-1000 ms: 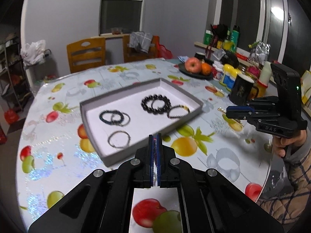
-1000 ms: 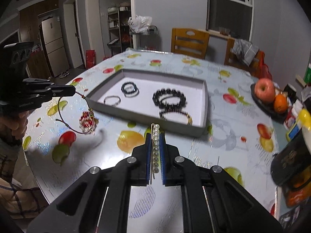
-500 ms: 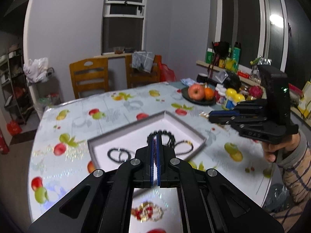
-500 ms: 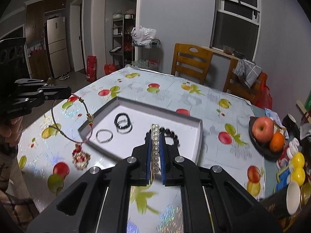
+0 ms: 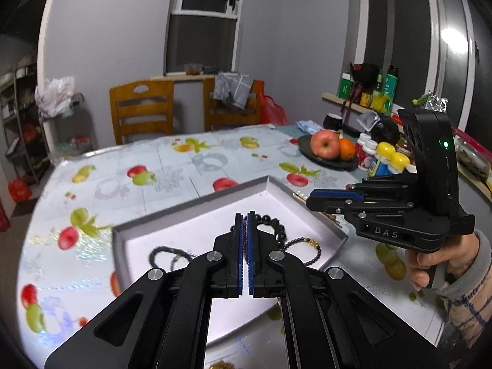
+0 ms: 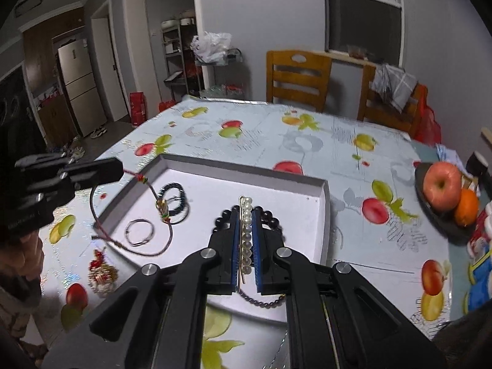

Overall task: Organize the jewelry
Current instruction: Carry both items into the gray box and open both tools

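Dangling from the clamped left tool (image 6: 118, 167), the red cord necklace (image 6: 129, 246) straddles the tray (image 6: 326, 215) near-left rim, while the right tool (image 6: 246, 215), clamping the pearl clip (image 6: 247, 233) lengthwise, hovers over it

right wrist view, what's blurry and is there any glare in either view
Right wrist view: the red cord necklace and its pendant are motion-smeared, while the pearl hairpin in the right tongs stays crisp. Left wrist view: a ceiling light blows out top right; the tablecloth looks soft.
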The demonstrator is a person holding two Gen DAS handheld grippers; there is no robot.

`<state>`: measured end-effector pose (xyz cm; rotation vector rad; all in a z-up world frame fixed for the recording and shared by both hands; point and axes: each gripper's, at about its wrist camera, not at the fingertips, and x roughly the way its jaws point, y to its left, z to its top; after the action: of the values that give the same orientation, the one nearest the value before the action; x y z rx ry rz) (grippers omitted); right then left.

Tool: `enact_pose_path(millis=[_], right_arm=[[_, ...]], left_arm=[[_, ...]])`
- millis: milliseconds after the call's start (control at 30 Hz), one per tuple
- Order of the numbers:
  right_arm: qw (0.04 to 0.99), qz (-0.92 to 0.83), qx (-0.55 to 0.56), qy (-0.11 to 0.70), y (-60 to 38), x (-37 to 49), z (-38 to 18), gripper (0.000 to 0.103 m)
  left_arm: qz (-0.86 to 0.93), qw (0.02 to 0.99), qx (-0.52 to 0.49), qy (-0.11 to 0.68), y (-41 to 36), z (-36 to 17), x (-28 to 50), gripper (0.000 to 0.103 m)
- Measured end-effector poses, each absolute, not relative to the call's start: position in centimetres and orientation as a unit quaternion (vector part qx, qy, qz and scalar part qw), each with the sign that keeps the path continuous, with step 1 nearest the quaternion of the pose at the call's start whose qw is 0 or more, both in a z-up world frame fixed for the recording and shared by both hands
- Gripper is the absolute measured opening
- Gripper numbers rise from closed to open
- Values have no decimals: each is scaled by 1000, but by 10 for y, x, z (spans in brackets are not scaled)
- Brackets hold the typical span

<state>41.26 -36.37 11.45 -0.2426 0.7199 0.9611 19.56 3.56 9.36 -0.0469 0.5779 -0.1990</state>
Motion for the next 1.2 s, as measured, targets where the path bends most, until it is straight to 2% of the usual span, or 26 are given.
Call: enact_pose_path(millis=[400,933,1000,1067,1133,1200], right_arm=[[810,425,-95,393,-357,459,67,8],[820,395,-101,401,-352,468,44,8],[820,395,-98,403,-352,469,42,8],[819,394,-95,407,-352,470,40,8],[819,393,-93,407,-351,470,40,8],[822,391,-88,405,-353,469,40,8]], left_arm=[[-97,930,-46,352,40,43,231,3],[-88,913,-35,396,36,11,238,3],[-83,913,-32,399,36,9,239,13],[-84,912,-34,400,36,7,238,19],[-83,912,-32,400,36,7,238,21],[-84,913,-32,398,36,7,238,30]])
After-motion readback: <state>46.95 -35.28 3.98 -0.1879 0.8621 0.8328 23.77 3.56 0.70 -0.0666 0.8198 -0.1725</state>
